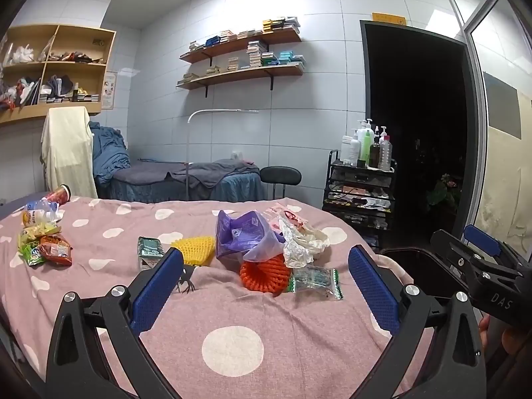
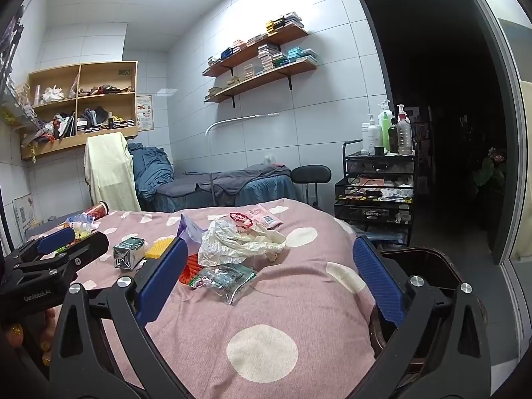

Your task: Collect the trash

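Trash lies on a pink spotted bed cover (image 1: pixel 232 319). In the left wrist view I see an orange foam net (image 1: pixel 262 274), a clear green-edged wrapper (image 1: pixel 316 281), a purple bag (image 1: pixel 246 239), a crumpled white bag (image 1: pixel 304 241), a yellow foam net (image 1: pixel 196 249) and a small green carton (image 1: pixel 149 249). My left gripper (image 1: pixel 266 286) is open and empty, just short of the orange net. My right gripper (image 2: pixel 269 282) is open and empty, near the clear wrapper (image 2: pixel 222 277) and white bag (image 2: pixel 236 241). A dark bin (image 2: pixel 422 269) stands at the bed's right edge.
More wrappers, a bottle and a red cup (image 1: pixel 60 196) lie at the bed's far left. A black trolley (image 1: pixel 359 193) with bottles, a black stool (image 1: pixel 281 176) and a second bed (image 1: pixel 186 179) stand behind. A dark doorway is at the right.
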